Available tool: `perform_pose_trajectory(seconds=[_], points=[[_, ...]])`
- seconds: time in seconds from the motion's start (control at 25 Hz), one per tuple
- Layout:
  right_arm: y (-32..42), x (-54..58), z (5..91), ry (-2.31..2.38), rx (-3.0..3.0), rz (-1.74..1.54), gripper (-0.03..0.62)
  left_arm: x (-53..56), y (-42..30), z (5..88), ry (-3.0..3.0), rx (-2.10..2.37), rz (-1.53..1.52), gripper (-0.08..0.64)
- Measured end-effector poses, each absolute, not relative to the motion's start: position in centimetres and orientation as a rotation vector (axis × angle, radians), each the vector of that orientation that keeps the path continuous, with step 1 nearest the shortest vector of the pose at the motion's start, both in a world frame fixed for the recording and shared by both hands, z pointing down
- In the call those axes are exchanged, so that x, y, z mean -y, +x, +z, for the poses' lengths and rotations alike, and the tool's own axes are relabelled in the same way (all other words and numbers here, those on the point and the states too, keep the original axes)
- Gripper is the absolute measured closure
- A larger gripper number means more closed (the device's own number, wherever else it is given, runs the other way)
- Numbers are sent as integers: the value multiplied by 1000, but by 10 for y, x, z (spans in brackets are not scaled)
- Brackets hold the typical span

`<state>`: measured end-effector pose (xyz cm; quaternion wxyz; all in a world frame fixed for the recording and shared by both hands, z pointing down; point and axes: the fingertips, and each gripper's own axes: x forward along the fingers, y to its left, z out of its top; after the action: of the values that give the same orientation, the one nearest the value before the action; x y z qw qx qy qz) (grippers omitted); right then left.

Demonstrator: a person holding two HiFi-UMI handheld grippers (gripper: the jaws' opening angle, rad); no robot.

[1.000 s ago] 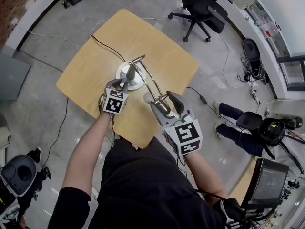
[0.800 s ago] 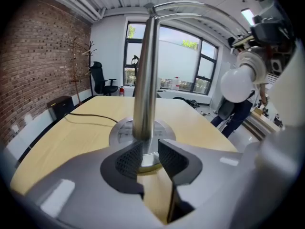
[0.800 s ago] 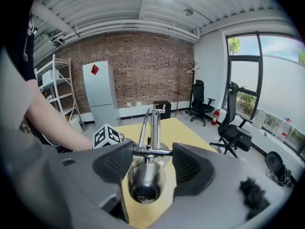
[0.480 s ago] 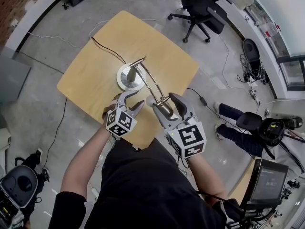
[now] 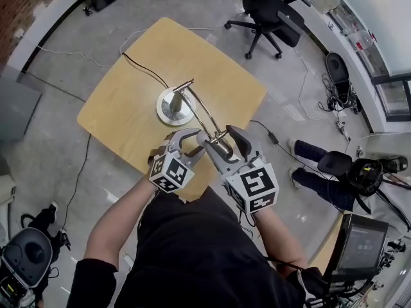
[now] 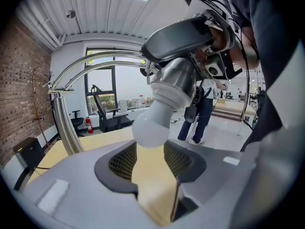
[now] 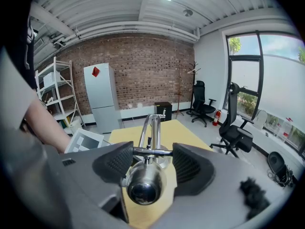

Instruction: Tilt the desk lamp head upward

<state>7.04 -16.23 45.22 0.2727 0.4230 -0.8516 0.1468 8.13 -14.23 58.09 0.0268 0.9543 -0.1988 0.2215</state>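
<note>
1. Left gripper [image 6: 149, 157]: jaws spread wide, just been opening, pads pressing on nothing. White bulb [image 6: 151, 128] at the far end of the gap, above the pad tips; touching them or not, impossible to tell.
2. Right gripper [image 7: 151, 166]: jaws closed on the chrome lamp head [image 7: 143, 187], low centre of the right gripper view. Thin cross pin at the top of the head spanning from pad to pad; rounded back of the head pointing at the camera.
3. In the left gripper view, lamp head slanting down from upper right, bulb at its lower end, a dark jaw of the right gripper lying across its top.
4. In the head view, both grippers side by side just below centre, left one at the left with its tips turned toward the bulb, right one just beside it round the head.
5. Lamp arm [image 5: 200, 111]: two curved chrome rods, arching from the head up and left to the round lamp base [image 5: 174, 104].
6. Base flat on the yellow wooden counter [image 5: 128, 88], near its middle, well apart from both grippers.
7. Dark cord [image 5: 144, 66] running from the base toward the upper left edge of the counter.
8. Beyond the counter, grey floor; black office chair [image 5: 273, 8] at upper right of the frame.
</note>
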Motion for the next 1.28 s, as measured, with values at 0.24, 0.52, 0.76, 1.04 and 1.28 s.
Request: perform_pose_trajectory(seconds=[0.24,0.52,0.76,1.04,1.28], points=[[66,159,436,1110,2408,376,313,140,82,575,2911,610,622,376],[82,130,400,1070,2486,125,279,134,85,560,2883,616,565,373],[90,120,431,1058,2486,184,279,133,86,534,2876,600,463,373],[89,131,408,1157,2560,98,281,130,91,490,2956,651,386,414],[68,142,385,1115,2602,-16,282,130,95,465,2965,677,314,420]])
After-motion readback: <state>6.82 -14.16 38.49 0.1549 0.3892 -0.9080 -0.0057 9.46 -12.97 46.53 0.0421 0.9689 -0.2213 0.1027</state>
